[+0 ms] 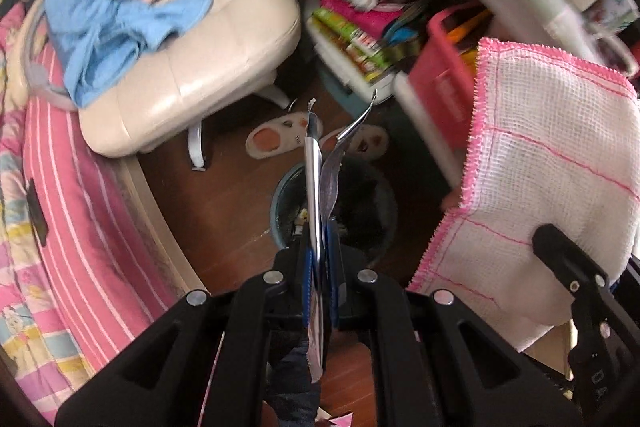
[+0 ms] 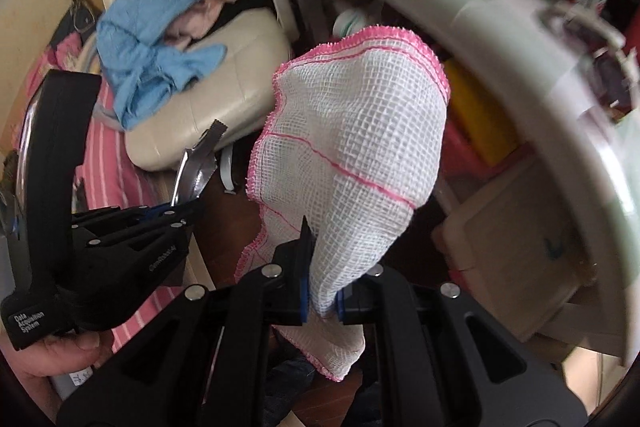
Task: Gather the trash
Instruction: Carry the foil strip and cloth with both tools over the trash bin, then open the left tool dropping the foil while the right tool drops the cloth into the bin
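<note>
Left fingers (image 1: 320, 263) of mine clamped on a foil wrapper (image 1: 316, 163) above the bin (image 1: 280, 211), right fingers (image 2: 320, 291) on a pink-edged cloth (image 2: 352, 147).

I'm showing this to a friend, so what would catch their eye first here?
Probably the white cloth with pink edging, clamped in the right gripper mid-frame. Next, the silver wrapper pinched in the left gripper, above a dark bin on the wooden floor.
</note>
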Tool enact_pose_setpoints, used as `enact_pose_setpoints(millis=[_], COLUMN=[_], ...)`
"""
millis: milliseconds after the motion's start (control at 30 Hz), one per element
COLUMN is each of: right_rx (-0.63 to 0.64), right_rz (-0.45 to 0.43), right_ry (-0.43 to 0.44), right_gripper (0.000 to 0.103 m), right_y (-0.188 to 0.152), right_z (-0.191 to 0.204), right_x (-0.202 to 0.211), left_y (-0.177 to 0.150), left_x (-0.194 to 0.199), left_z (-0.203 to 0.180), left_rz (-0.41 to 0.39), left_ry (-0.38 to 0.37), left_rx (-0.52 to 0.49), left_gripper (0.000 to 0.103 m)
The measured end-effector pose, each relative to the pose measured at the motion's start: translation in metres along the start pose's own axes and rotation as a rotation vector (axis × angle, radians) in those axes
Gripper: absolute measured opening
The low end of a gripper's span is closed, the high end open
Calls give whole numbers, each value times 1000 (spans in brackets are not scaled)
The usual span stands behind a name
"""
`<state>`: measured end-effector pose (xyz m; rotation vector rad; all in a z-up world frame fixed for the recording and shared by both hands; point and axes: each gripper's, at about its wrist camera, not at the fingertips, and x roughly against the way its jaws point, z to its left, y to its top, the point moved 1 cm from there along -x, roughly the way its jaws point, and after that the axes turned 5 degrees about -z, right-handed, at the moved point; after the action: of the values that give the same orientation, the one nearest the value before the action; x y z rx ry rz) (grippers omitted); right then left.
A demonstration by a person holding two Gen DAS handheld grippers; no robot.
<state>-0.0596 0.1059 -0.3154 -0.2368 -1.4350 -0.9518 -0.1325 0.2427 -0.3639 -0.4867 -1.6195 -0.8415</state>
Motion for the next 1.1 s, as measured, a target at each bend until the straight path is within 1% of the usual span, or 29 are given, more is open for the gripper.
enact_pose_setpoints(millis=[67,100,167,200,233,300,467,600,733,767,800,833,867,900,933,967,1033,1067,1100], right_rx=[10,18,30,39,45,64,116,153,167,169,172,173,172,176,181,180,173,170,167], right_rz=[12,25,42,60,70,101,157,182,194,197,197,196,198,200,198,192,192,190,188], right_ry=[-6,-9,-14,-17,-20,-23,-27,-26,-27,-24,-23,-20,-14,-7,-14,-19,-29,-37,-40], right_gripper=[10,10,10,10,10,10,10,10,11,11,14,18,19,26,33,36,53,56,61], right_y=[-9,-17,-28,-38,-44,-60,-87,-107,-118,-119,-120,-121,-120,-120,-122,-121,-121,-121,-120], right_z=[0,0,-2,-4,-6,-11,-20,-28,-35,-37,-38,-36,-32,-31,-33,-34,-39,-42,-43], right_x=[-29,-53,-84,-111,-125,-168,-248,-289,-326,-332,-341,-347,-354,-361,-364,-367,-370,-371,-371], left_y=[-8,-13,-23,-29,-35,-47,-72,-84,-91,-93,-93,-95,-95,-96,-96,-95,-94,-93,-92], left_x=[-31,-48,-77,-98,-116,-159,-243,-289,-320,-328,-333,-336,-340,-343,-344,-347,-353,-354,-354], left_z=[8,11,14,16,17,18,16,12,9,10,11,11,11,12,14,15,16,19,20], left_rz=[8,14,27,35,43,55,89,103,104,105,103,101,98,96,93,92,99,101,100], left_ry=[5,4,6,6,5,8,18,19,13,14,13,13,16,17,17,18,16,16,18], left_rx=[2,5,10,14,17,14,1,-11,-12,-12,-10,-10,-13,-12,-6,-2,0,5,7], left_gripper=[7,7,7,7,7,7,7,10,11,13,17,20,25,35,41,44,46,53,61])
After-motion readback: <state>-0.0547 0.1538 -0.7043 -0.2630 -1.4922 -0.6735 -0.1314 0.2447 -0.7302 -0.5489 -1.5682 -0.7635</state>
